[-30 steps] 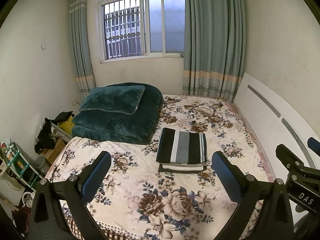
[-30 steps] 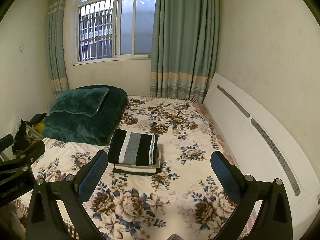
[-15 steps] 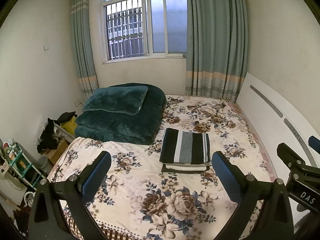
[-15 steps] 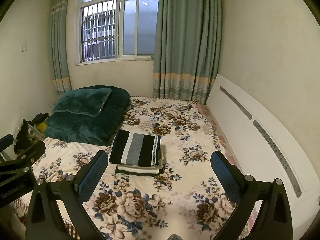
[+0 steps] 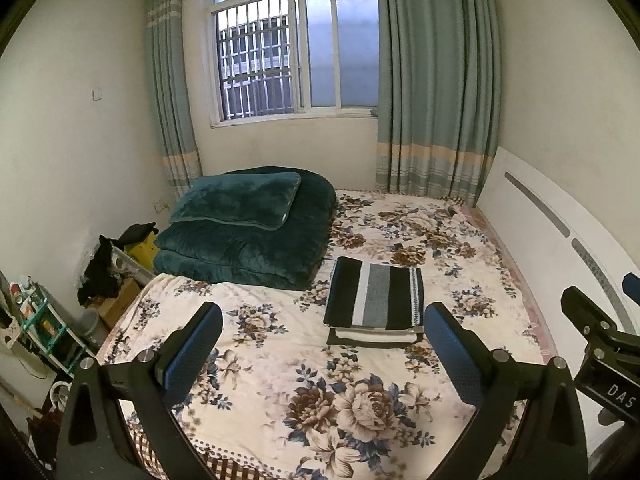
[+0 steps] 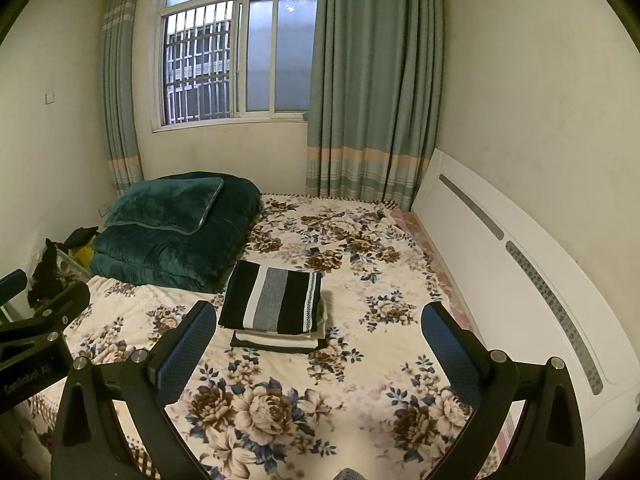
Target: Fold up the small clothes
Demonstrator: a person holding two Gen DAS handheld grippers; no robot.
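I had drawn both grippers back from the bed (image 5: 280,360); my left gripper (image 5: 322,344) and right gripper (image 6: 318,340) gaped wide, empty. The folded striped stack (image 6: 272,300) lay mid-bed, apparently finished.

Ahead of me a stack of folded clothes (image 5: 374,308) lies on the bed (image 5: 280,360), a folded quilt (image 5: 248,240) behind and left, the headboard (image 5: 540,240) along the right.
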